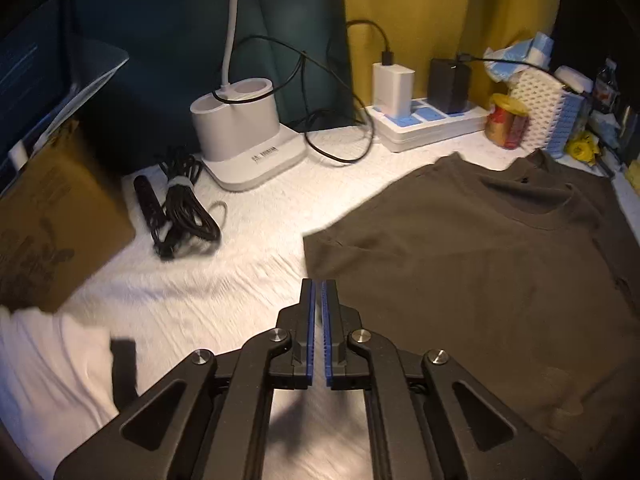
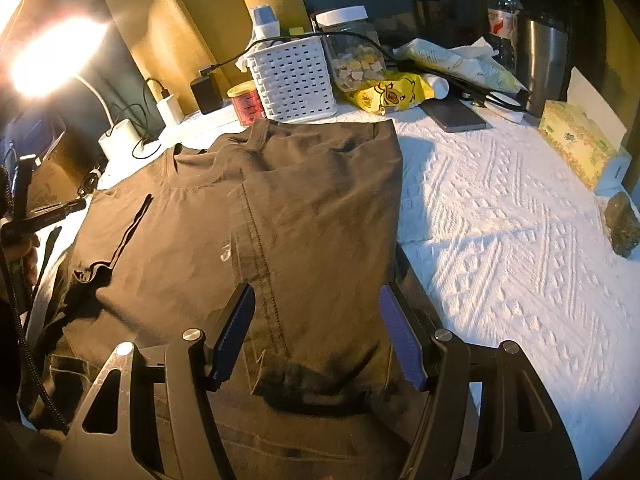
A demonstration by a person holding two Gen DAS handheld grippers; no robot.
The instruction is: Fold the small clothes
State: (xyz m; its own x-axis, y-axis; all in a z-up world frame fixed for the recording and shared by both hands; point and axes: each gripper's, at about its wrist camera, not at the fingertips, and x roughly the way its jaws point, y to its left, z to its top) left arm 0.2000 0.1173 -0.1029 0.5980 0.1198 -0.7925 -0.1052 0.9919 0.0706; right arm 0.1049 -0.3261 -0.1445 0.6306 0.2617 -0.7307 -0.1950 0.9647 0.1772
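A dark brown T-shirt [image 1: 480,248] lies on the white textured cloth, collar towards the back. In the right wrist view its right side [image 2: 320,208] is folded over the body, seam showing. My left gripper [image 1: 319,286] is shut and empty, just above the white cloth beside the shirt's left sleeve edge. My right gripper [image 2: 316,312] is open, its blue pads on either side of the folded part of the shirt near the hem, holding nothing.
A white lamp base [image 1: 244,136], a coiled black cable [image 1: 180,208] and a cardboard box [image 1: 52,216] stand left. A power strip [image 1: 424,124] and a red tin [image 1: 506,122] stand behind. A white basket [image 2: 294,80], jar, yellow bag [image 2: 388,94], phone and tissue box [image 2: 576,142] crowd the back right.
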